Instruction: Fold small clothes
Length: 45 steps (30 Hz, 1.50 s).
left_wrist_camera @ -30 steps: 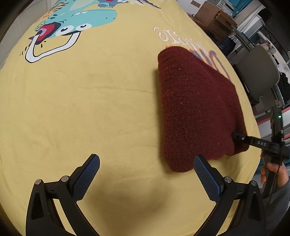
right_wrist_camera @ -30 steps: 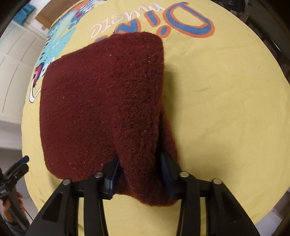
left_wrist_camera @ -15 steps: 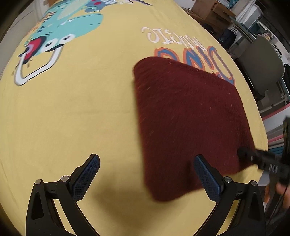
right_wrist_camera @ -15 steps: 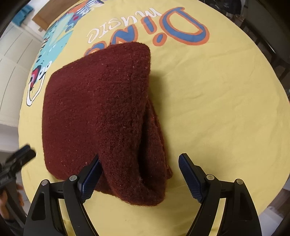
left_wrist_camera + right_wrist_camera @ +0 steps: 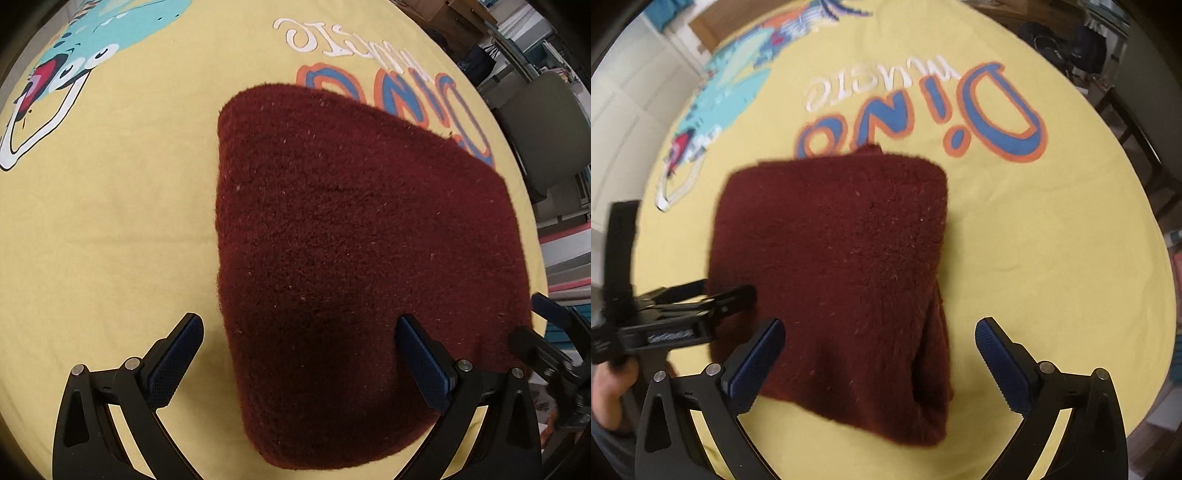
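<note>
1. Right gripper [image 5: 879, 354]: fingers have just been opening and now stand spread wide, gripping nothing; the folded maroon knit garment [image 5: 842, 266] lies between them, loose
2. Left gripper [image 5: 301, 354]: fingers wide apart, empty, over the garment's near edge
3. The garment rests on the yellow dinosaur-print cloth [image 5: 110, 221], partly covering its lettering

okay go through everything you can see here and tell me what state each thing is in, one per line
maroon garment: folded, lying on the cloth, free of both grippers.
right gripper: jaws just opened wide, nothing pinched.
left gripper: open, above the garment's near edge.
yellow printed cloth: spread flat.
</note>
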Each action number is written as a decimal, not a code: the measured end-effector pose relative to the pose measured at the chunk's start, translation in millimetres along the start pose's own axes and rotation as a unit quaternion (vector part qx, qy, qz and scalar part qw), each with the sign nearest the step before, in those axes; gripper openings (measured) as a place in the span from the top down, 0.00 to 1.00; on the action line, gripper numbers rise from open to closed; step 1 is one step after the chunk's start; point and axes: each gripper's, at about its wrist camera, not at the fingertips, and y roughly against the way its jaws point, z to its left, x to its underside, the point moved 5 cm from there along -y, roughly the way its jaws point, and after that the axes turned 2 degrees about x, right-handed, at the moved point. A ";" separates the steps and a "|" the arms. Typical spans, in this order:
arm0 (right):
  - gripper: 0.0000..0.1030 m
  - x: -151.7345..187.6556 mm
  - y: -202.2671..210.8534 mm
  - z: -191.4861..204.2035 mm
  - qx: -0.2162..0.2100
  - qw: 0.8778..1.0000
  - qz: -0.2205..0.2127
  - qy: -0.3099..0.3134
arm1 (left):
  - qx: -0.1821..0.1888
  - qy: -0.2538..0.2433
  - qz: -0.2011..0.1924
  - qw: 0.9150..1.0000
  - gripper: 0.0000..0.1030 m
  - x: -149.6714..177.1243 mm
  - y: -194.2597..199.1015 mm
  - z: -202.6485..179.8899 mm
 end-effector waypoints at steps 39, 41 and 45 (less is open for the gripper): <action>0.58 18.7 -0.3 29.8 -0.131 0.990 -0.042 -0.006 | 0.054 -0.105 -0.059 0.991 0.55 26.4 44.6 4.8; 0.58 17.1 15.8 46.5 -0.141 0.988 -0.056 0.003 | 0.053 -0.111 -0.074 0.990 0.55 26.8 65.1 11.7; 0.57 14.2 33.9 84.8 -0.165 0.983 -0.074 0.015 | 0.047 -0.108 -0.099 0.988 0.55 35.0 105.1 48.2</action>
